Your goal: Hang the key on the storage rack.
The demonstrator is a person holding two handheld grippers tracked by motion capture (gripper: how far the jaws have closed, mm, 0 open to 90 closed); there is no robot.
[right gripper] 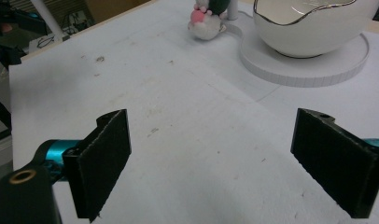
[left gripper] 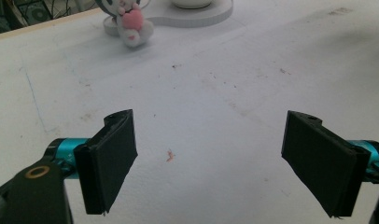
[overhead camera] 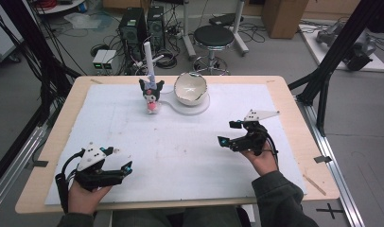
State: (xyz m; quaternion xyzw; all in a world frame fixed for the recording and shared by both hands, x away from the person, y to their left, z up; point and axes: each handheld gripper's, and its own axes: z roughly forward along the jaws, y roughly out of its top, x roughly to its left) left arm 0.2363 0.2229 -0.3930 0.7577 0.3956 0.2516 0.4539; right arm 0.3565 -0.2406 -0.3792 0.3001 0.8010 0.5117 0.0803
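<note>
Plush toy (overhead camera: 151, 96) stands near the table's far edge, just beside the eggshell bowl (overhead camera: 190, 88). I hold both the left gripper (overhead camera: 118, 166) and right gripper (overhead camera: 231, 133) wide open, empty. Reaching carelessly, I could topple the bowl.

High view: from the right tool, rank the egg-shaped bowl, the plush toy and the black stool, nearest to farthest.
From the right tool:
1. Egg-shaped bowl, ahead on the white stand at the table's far side.
2. Plush toy, left of the bowl.
3. Black stool, on the floor beyond the table.
</note>
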